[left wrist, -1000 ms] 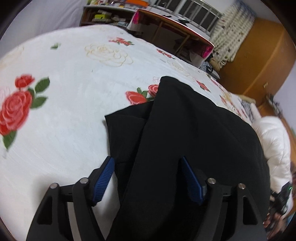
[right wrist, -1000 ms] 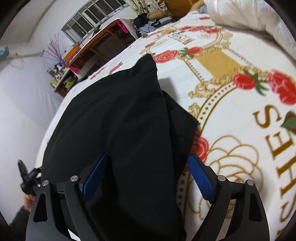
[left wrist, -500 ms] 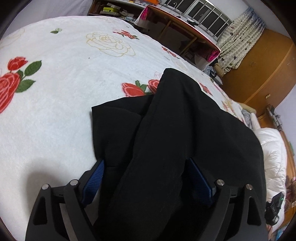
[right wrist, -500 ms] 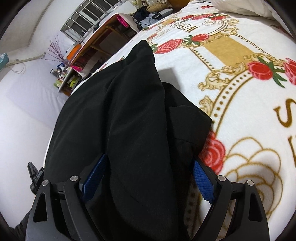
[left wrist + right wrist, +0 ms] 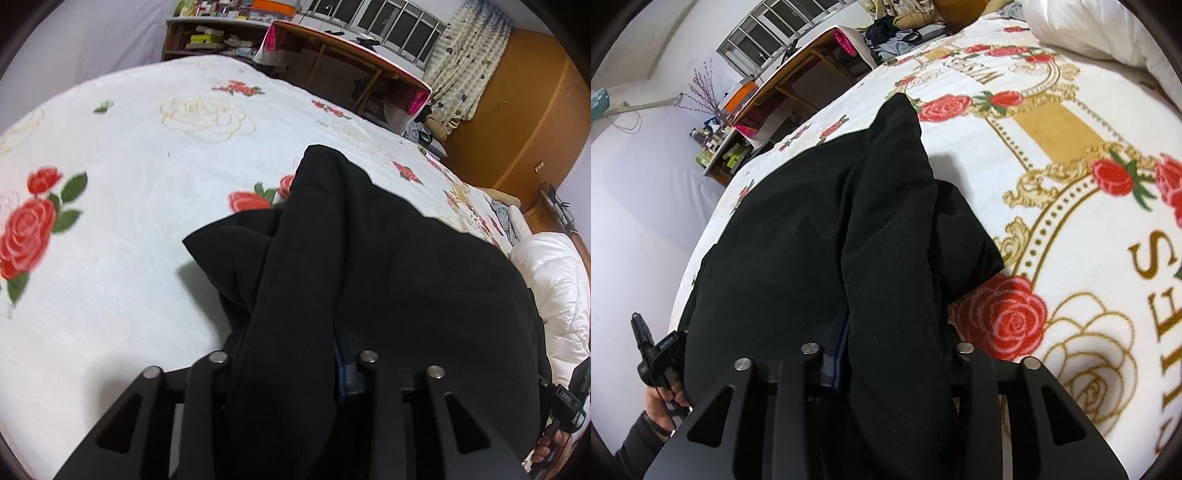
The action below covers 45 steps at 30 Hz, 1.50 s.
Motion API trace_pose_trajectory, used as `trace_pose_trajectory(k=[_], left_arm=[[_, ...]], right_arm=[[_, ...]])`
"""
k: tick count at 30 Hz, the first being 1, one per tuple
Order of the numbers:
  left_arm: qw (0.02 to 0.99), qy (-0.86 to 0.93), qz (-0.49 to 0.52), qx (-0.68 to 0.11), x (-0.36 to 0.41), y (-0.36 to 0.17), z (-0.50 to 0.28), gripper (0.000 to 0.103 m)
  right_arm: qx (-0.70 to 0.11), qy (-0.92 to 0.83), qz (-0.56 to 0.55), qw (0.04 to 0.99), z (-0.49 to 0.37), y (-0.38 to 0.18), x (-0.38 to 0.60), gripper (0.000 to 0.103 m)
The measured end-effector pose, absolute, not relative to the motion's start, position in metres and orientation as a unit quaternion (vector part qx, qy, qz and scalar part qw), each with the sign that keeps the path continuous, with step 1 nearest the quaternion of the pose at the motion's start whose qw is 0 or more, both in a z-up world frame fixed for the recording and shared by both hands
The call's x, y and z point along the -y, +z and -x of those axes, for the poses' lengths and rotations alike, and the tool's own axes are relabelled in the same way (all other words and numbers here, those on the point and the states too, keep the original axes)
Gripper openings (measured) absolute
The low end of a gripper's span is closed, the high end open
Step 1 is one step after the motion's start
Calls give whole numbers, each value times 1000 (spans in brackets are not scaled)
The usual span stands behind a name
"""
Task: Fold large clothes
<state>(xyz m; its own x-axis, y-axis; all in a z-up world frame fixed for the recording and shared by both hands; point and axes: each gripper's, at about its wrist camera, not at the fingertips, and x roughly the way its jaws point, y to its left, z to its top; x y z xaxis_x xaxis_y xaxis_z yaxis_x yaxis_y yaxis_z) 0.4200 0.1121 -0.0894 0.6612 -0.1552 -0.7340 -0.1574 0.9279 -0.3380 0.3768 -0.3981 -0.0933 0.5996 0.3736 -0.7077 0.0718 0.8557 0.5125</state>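
Observation:
A large black garment (image 5: 388, 258) lies partly folded on the bed, and it also shows in the right wrist view (image 5: 820, 229). My left gripper (image 5: 291, 362) is shut on a thick fold of the black cloth, which covers its blue pads. My right gripper (image 5: 890, 350) is shut on the garment's other side the same way. A raised ridge of cloth runs forward from each gripper. The other hand-held gripper shows at the edge of each view.
The bed carries a white blanket with red roses (image 5: 110, 229) and gold lettering (image 5: 1126, 258). A white duvet (image 5: 554, 288) lies at the head. A wooden desk (image 5: 343, 59), shelves and a wardrobe (image 5: 517, 110) stand beyond the bed.
Both grippers have closed: their blue pads stood wide apart around the cloth before, and now they pinch the folds. The garment edge is lifted slightly.

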Motion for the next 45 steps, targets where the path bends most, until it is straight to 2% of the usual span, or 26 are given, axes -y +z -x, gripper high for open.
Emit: trace_pose_trajectory(k=[5, 13, 25, 32, 36, 40, 42, 45], left_arm=[[900, -10, 178, -398, -116, -60, -409, 24], [910, -22, 173, -375, -123, -16, -381, 22], [924, -49, 165, -343, -135, 34, -278, 21], [925, -55, 159, -340, -140, 22, -210, 17], [919, -58, 168, -352, -142, 7, -175, 12], [911, -62, 151, -380, -139, -18, -164, 12], [900, -53, 154, -404, -140, -40, -171, 13], [891, -42, 170, -419, -143, -60, -178, 15]], right_arm=[[-430, 88, -239, 866, -367, -69, 396, 27], [-405, 102, -226, 880, -334, -22, 384, 26], [-380, 124, -242, 884, -241, 18, 382, 26], [-385, 126, -253, 879, -178, 7, 379, 26], [-391, 125, -267, 872, -143, -6, 377, 26], [-419, 122, -270, 859, -128, -32, 375, 27], [-443, 102, -271, 849, -129, -53, 378, 30], [-464, 75, -301, 830, -134, -82, 391, 42]])
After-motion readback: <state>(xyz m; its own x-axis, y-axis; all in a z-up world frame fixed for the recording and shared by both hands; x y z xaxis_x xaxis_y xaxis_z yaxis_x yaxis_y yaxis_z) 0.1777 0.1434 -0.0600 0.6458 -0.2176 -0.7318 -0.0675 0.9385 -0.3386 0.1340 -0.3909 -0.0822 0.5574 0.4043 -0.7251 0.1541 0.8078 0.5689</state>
